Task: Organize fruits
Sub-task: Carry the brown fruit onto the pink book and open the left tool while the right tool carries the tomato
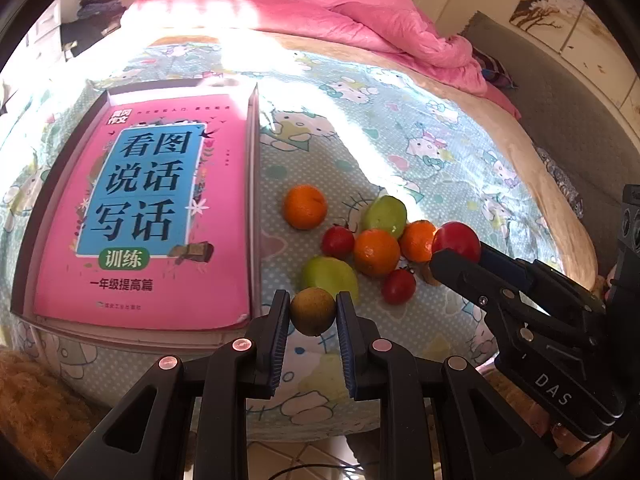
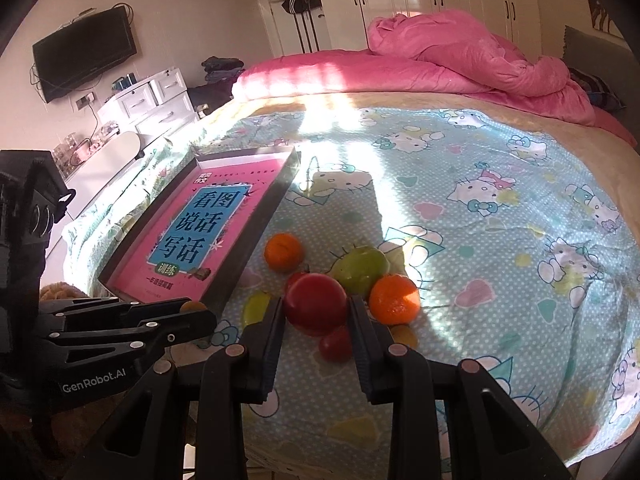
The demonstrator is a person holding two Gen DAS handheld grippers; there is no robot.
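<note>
Red apple [image 2: 316, 305] pinched between right gripper [image 2: 318, 322] fingers; brown kiwi [image 1: 312, 311] pinched by left gripper [image 1: 312, 322], both over the bedsheet [image 2: 480, 240]. Tray [image 2: 256, 236], holding only a pink book [image 1: 148, 216], has no fruit in it, so sorting appears barely begun. Oranges, green fruits and small red ones lie clustered just beside the tray's wall; open sheet lies rightward.

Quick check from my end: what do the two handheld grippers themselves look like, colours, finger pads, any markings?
Both are matte black plastic with angular, cut-out linkage arms and round silver pivot pins. The left gripper has ribbed blue pads on its fingers; seen from the right wrist, its body reads "GenRobot.AI" in white. The right gripper matches, and from the left wrist its body shows "DAS" lettering.
</note>
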